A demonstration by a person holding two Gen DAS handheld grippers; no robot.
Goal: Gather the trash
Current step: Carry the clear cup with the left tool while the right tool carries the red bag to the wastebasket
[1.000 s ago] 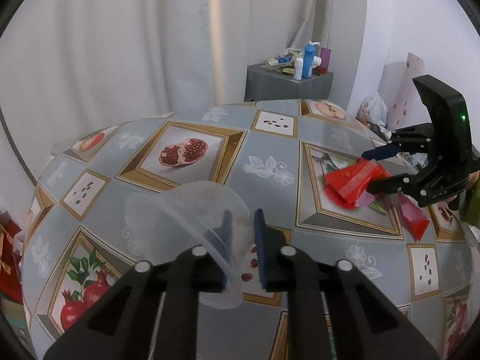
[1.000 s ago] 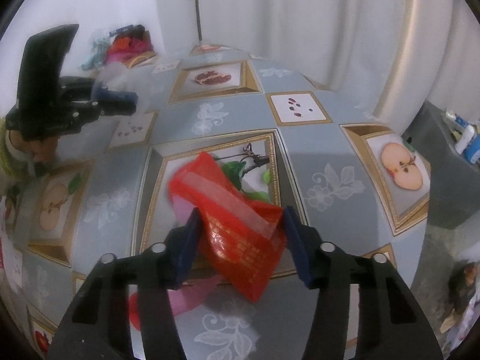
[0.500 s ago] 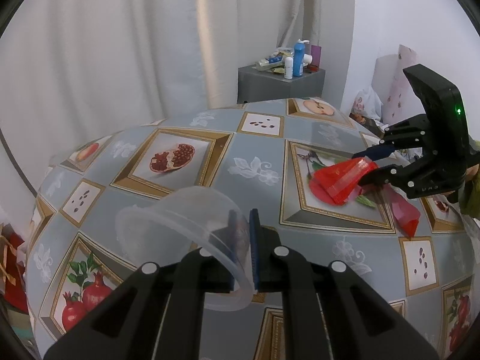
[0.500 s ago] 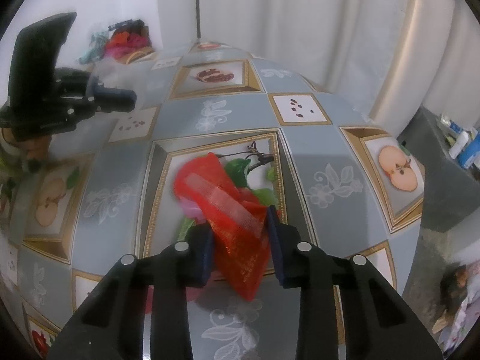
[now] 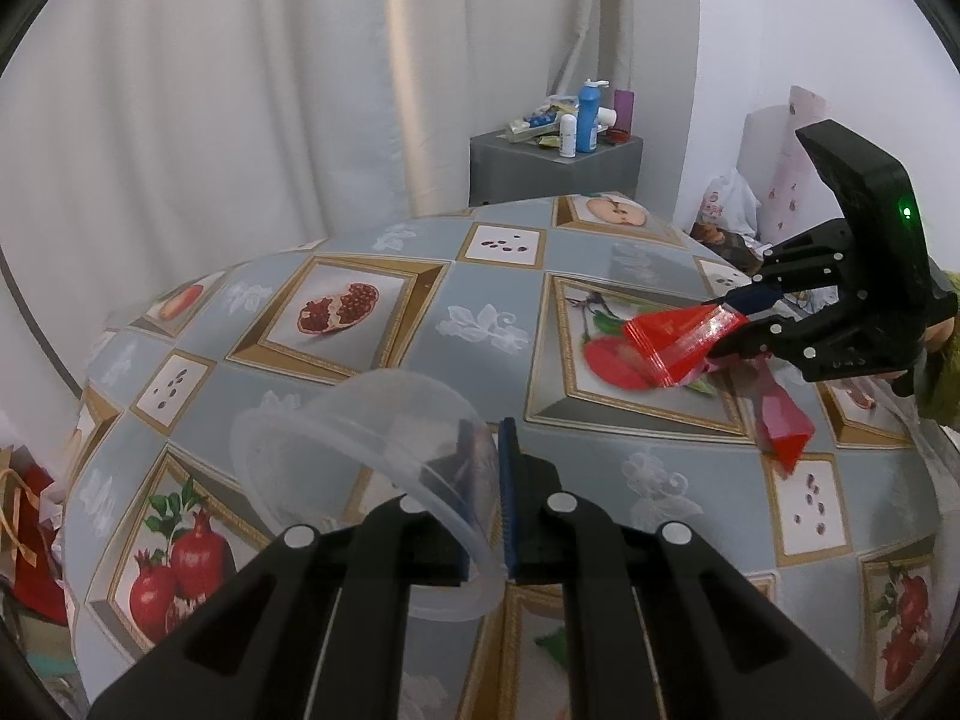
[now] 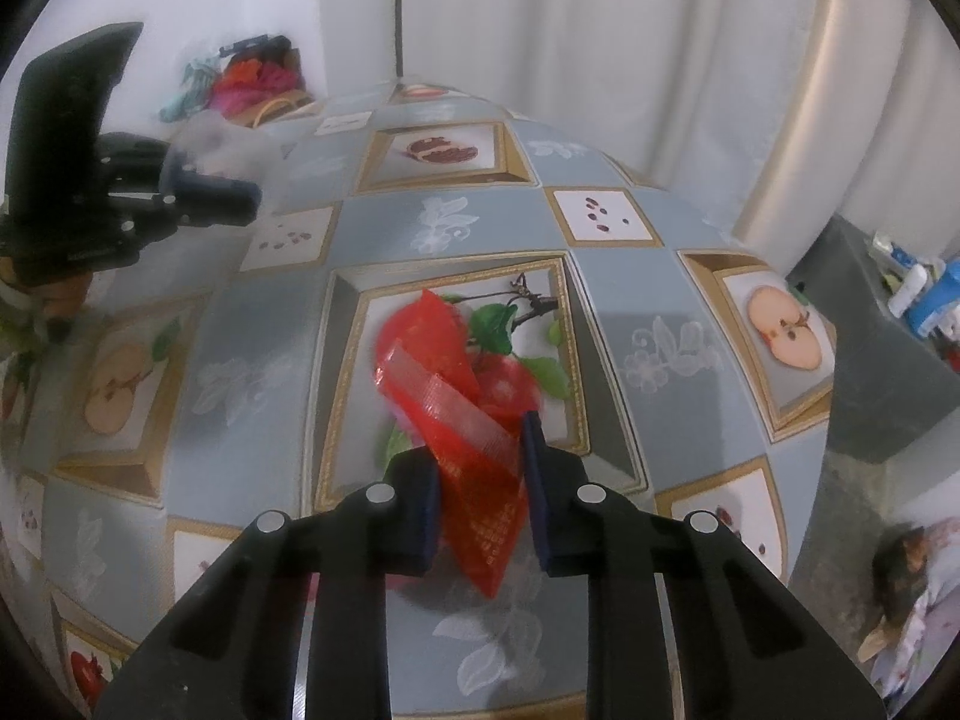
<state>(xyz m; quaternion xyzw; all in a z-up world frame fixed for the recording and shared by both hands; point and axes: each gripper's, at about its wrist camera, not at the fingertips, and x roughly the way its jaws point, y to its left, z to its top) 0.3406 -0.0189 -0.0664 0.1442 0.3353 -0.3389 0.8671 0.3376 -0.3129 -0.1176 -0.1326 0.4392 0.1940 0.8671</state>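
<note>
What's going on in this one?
A person is clearing trash off a table with a gripper in each hand. The left gripper is shut on the rim of a clear plastic cup, held on its side. The right gripper is shut on a red wrapper, lifted just above the cloth. A pink scrap dangles below the wrapper.

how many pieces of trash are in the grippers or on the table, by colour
clear: 1, the plastic container in the left gripper
red: 1, the red wrapper in the right gripper
pink and red: 1, a strip trailing below the red wrapper, possibly part of the same bundle
total: 3
</note>
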